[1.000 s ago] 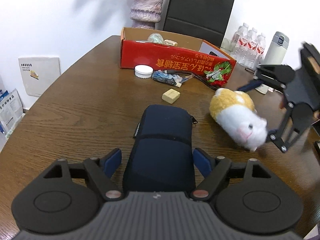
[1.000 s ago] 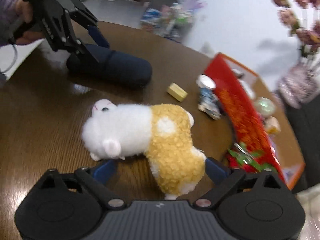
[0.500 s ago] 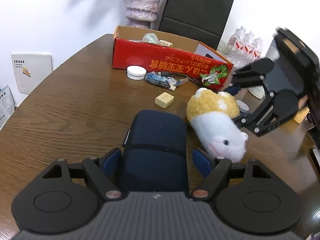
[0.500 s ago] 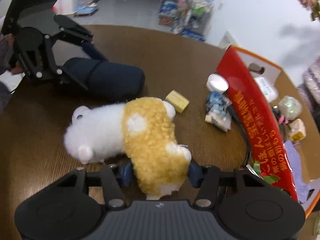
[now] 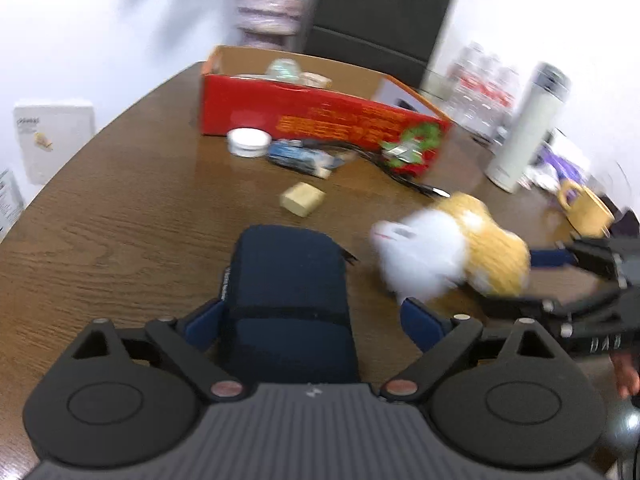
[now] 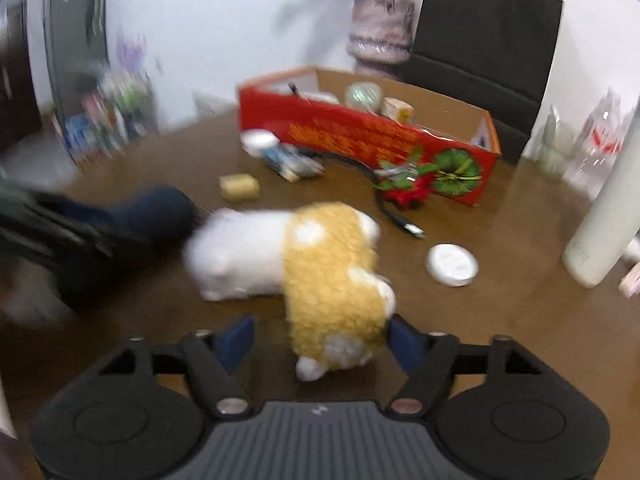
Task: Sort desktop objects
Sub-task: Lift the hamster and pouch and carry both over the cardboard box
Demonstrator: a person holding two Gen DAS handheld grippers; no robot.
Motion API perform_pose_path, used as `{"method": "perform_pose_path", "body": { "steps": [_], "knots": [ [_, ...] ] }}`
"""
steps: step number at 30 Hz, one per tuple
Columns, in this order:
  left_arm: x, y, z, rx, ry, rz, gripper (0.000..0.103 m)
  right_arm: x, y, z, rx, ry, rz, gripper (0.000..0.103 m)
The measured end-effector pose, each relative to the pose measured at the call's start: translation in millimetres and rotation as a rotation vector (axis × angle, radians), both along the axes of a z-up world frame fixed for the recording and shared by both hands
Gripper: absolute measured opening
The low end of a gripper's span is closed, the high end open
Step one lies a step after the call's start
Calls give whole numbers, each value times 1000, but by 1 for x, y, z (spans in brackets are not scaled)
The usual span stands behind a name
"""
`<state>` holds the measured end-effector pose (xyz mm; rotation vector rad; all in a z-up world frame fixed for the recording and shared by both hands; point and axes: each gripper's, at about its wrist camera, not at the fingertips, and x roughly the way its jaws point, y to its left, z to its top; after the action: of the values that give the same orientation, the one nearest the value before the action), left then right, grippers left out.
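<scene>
Right wrist view shows the plush (image 6: pixel 320 264) mid-table between the right gripper's (image 6: pixel 318 340) spread fingers, the pouch (image 5: pixel 286 300) loosely straddled by the left gripper (image 5: pixel 316 322), and the box (image 6: pixel 360 136) holding few items, so sorting looks barely begun.

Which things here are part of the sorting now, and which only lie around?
In the job:
plush toy, between the right tool's fingers
dark pouch, between the left tool's fingers
red box, likely the goal

Lying about:
flask
yellow mug
white lid
black bag
</scene>
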<state>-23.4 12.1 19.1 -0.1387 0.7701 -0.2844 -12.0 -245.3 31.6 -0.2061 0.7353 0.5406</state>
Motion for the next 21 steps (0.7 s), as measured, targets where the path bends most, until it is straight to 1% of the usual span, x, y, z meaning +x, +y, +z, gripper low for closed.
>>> {"method": "perform_pose_path", "body": {
  "steps": [2, 3, 5, 6, 7, 8, 9, 10, 11, 12, 13, 14, 17, 21],
  "knots": [
    [-4, 2, 0, -18, -8, -14, 97, 1, -4, 3, -29, -43, -46, 76],
    [-2, 4, -2, -20, -1, 2, 97, 9, -3, 1, -47, -57, -77, 76],
    [5, 9, -8, -20, 13, 53, 96, 20, -1, -1, -35, -47, -103, 75],
    [10, 12, -10, -39, 19, 72, 96, 25, 3, -4, -32, -37, -109, 74],
    [13, 14, -11, -64, 5, 86, 96, 27, 10, -7, -46, -33, -108, 71],
    [17, 16, -11, -91, 5, 96, 96, 29, 18, -12, -69, -38, -112, 60],
    [19, 15, -11, -101, 3, 99, 95, 29, 24, -15, -89, -46, -121, 58],
    [21, 12, -11, -85, -4, 87, 87, 29, 31, -19, -94, -60, -132, 53],
    [22, 7, -12, -51, -21, 79, 71, 26, 34, -20, -83, -70, -141, 51],
    [21, 2, -12, -3, -39, 73, 69, 23, 34, -21, -72, -73, -150, 50],
    [19, -3, -12, 29, -58, 61, 68, 16, 36, -21, -69, -81, -163, 49],
    [16, -5, -11, 44, -70, 57, 66, 12, 37, -20, -72, -88, -171, 48],
    [3, -6, -9, 50, -85, 76, 63, -5, 36, -18, -72, -113, -193, 47],
    [-25, -7, -6, 54, -109, 98, 63, -29, 26, -9, -62, -149, -226, 47]
  ]
}}
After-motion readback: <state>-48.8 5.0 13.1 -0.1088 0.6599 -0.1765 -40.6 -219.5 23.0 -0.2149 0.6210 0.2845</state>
